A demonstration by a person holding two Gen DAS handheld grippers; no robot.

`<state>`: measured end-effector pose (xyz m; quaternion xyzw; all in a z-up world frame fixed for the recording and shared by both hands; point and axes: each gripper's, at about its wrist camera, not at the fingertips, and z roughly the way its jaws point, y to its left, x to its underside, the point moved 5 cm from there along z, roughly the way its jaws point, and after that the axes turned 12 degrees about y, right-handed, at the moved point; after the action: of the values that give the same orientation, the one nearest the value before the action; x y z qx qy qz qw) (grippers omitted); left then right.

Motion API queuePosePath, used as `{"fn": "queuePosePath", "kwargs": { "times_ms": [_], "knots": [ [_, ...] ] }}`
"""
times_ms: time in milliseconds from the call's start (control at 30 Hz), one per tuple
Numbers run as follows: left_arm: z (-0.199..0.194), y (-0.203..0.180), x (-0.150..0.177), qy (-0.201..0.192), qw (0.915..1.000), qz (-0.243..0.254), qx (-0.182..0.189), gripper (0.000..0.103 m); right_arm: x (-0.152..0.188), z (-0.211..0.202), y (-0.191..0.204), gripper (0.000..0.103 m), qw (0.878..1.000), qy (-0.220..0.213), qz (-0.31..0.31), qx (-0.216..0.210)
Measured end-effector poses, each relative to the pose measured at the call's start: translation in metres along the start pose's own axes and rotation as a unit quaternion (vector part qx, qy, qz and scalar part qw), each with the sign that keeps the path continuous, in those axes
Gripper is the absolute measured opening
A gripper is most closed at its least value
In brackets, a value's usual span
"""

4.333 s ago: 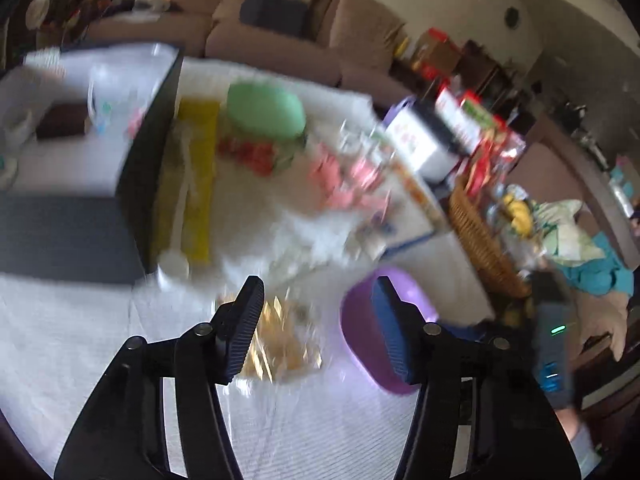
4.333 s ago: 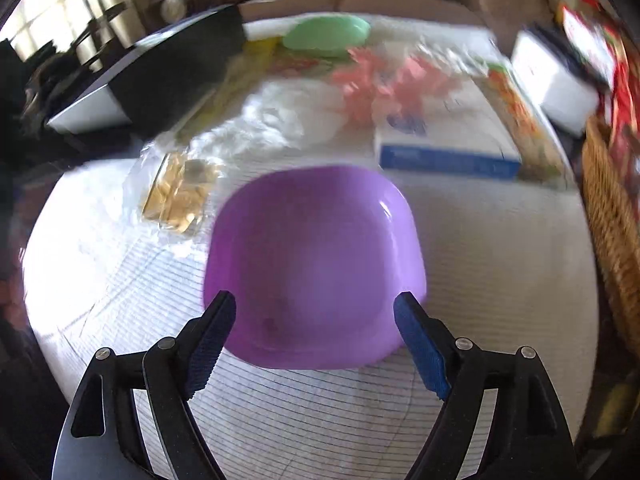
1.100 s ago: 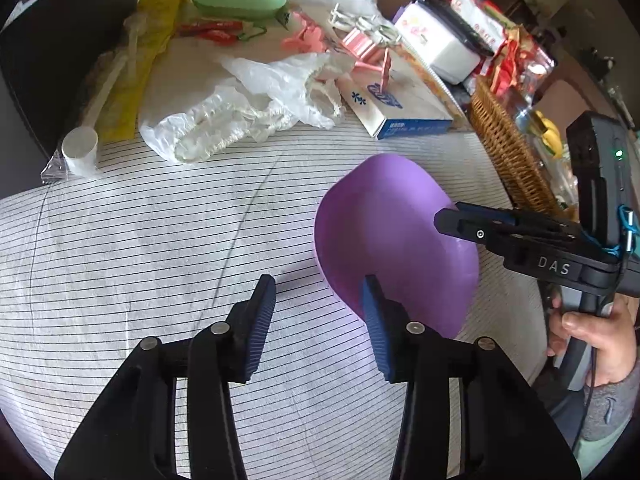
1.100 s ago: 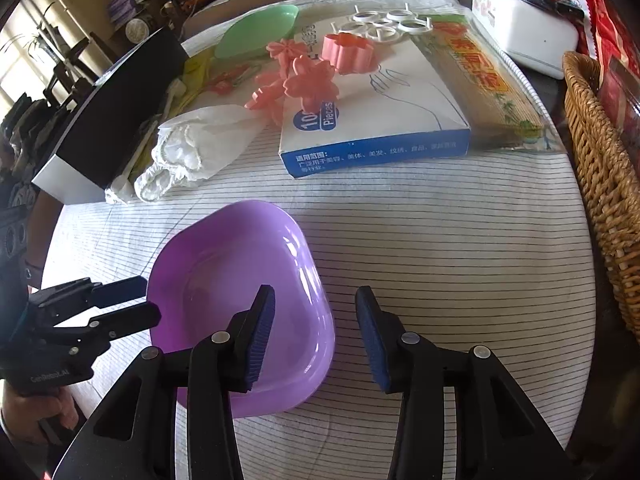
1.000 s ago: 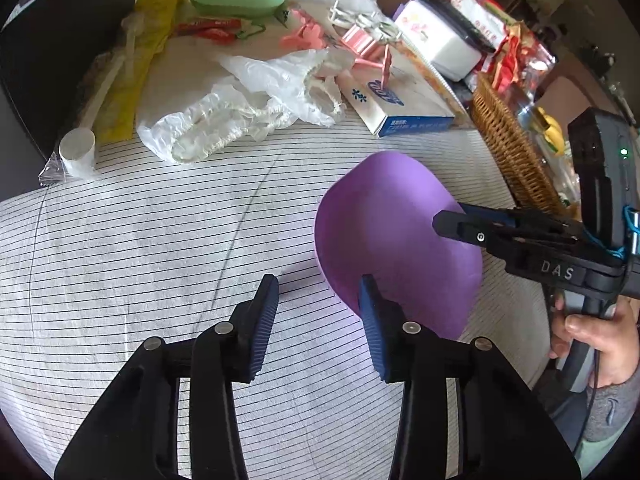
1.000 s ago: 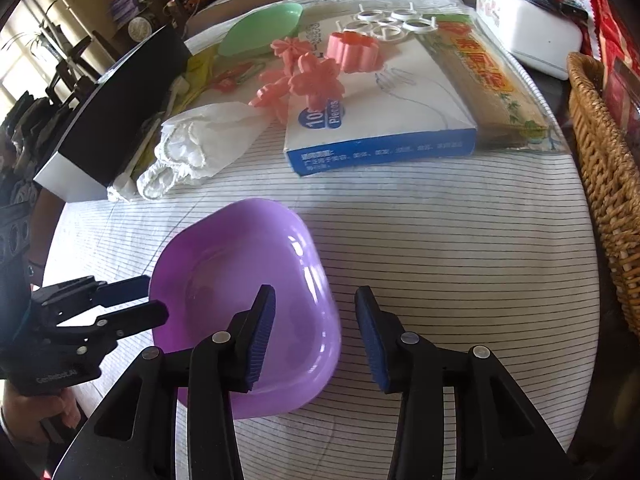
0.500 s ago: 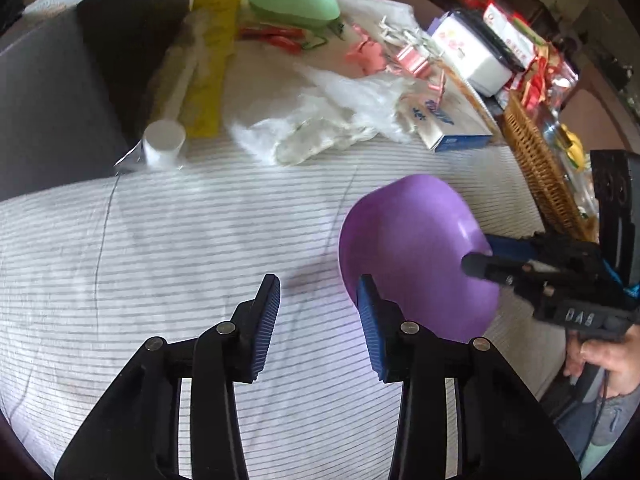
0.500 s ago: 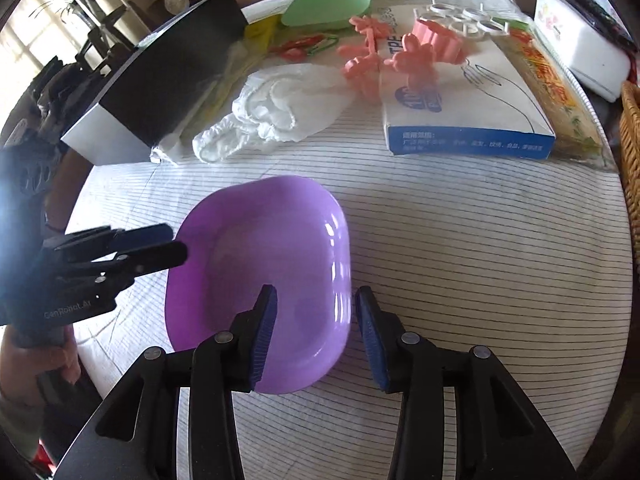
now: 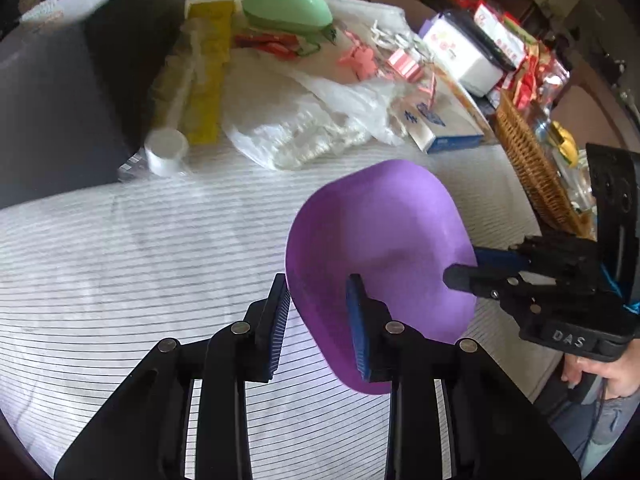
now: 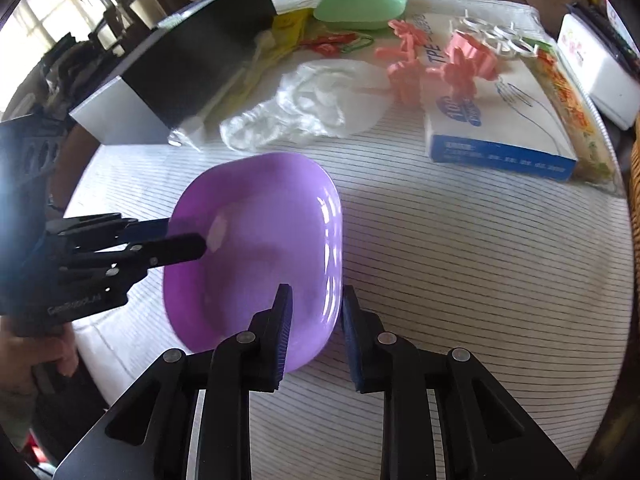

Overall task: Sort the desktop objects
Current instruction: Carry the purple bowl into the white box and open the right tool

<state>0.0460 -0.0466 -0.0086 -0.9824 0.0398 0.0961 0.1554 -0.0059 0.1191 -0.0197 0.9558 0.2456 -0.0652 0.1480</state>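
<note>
A purple bowl [image 9: 384,220] sits tilted on the striped cloth, held from two sides. My left gripper [image 9: 318,300] is shut on its near-left rim, one finger inside and one outside. It shows at the left edge of the right wrist view as well, the left gripper [image 10: 186,236] pinching that rim. My right gripper [image 10: 316,312] straddles the opposite rim of the bowl [image 10: 260,208], jaws closing onto the wall between the pads. From the left wrist view the right gripper [image 9: 464,266] clamps the bowl's right edge, with a hand below it.
A black box [image 9: 60,100] stands at the left. Beyond the bowl lie a white plastic bag [image 9: 312,120], a green case [image 9: 286,8], pink clips [image 10: 460,68] on a blue-and-white carton [image 10: 500,120], and a white cap [image 9: 166,152]. A wicker basket [image 9: 532,168] borders the right.
Both pairs of jaws have narrowed onto the bowl's rim. Both hands and the bowl have shifted across the cloth toward the black box and the white bag.
</note>
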Motion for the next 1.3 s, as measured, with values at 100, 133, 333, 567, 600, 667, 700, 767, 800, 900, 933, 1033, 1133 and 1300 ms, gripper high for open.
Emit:
{"fn": "queuePosePath", "kwargs": {
  "times_ms": [100,133,333,567,600,667,700,767,800,900,933,1033,1133,1300],
  "knots": [
    [-0.034,0.008,-0.005,-0.021,0.9998,0.006,-0.004,0.026,-0.004,-0.013,0.02,0.024,1.0,-0.01,-0.019,-0.007],
    [-0.047,0.011,-0.007,-0.028,0.9995,0.01,-0.01,0.026,-0.007,-0.021,0.03,0.024,0.999,-0.017,-0.029,-0.011],
    [-0.15,0.057,-0.05,-0.084,0.9953,0.018,-0.044,0.026,-0.061,-0.075,0.105,0.024,0.992,-0.055,-0.104,-0.035],
    [-0.193,0.142,-0.12,-0.069,0.9904,0.006,-0.119,0.026,-0.167,-0.101,0.179,0.024,0.985,-0.074,-0.155,-0.028],
    [-0.189,0.155,-0.129,-0.059,0.9901,0.002,-0.127,0.026,-0.181,-0.096,0.186,0.024,0.985,-0.07,-0.159,-0.021],
    [-0.175,0.176,-0.143,-0.034,0.9894,-0.003,-0.141,0.026,-0.204,-0.081,0.198,0.024,0.985,-0.055,-0.164,-0.011],
    [-0.165,0.186,-0.15,-0.019,0.9884,-0.003,-0.151,0.026,-0.215,-0.068,0.203,0.024,0.986,-0.041,-0.163,-0.004],
    [-0.145,0.196,-0.157,0.007,0.9866,-0.001,-0.163,0.026,-0.227,-0.046,0.205,0.025,0.987,-0.016,-0.161,-0.001],
    [-0.133,0.201,-0.16,0.024,0.9856,0.002,-0.168,0.026,-0.234,-0.032,0.206,0.025,0.987,0.0,-0.158,0.001],
    [-0.098,0.207,-0.166,0.067,0.9796,0.018,-0.189,0.026,-0.241,-0.006,0.202,0.027,0.987,0.032,-0.156,0.014],
    [-0.087,0.206,-0.167,0.08,0.9767,0.026,-0.198,0.026,-0.241,-0.003,0.201,0.034,0.987,0.039,-0.156,0.022],
    [-0.062,0.207,-0.171,0.104,0.9717,0.041,-0.208,0.028,-0.238,-0.011,0.195,0.053,0.984,0.021,-0.166,0.066],
    [-0.054,0.205,-0.174,0.108,0.9715,0.049,-0.205,0.028,-0.23,-0.035,0.186,0.054,0.983,-0.014,-0.169,0.068],
    [-0.05,0.212,-0.17,0.127,0.9727,0.039,-0.19,0.032,-0.213,-0.068,0.151,0.057,0.988,-0.057,-0.138,0.044]
  ]
}}
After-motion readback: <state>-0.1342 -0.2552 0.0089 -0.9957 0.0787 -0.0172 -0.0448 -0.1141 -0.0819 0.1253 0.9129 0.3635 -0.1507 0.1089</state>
